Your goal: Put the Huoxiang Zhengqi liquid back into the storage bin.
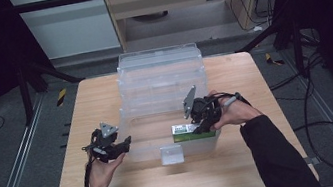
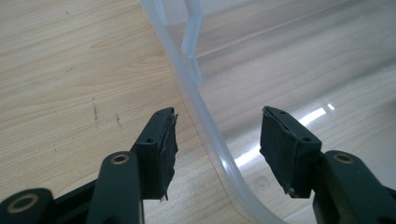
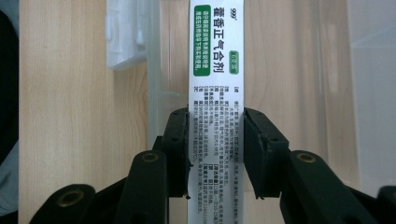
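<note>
Wooden worktop, clear bin. Right tool clamps medicine box inside bin; left tool released, straddling bin's rim.

Both forearms entered from the near edge in dark sleeves. The left hand held the left gripper low and roughly level, jaws directed toward the person's right. In the left gripper view its pads stood well apart with nothing pressed between them. The right hand gripped the right gripper with jaws angled down and toward the person's left. In the right gripper view its pads were closed against a narrow box.
</note>
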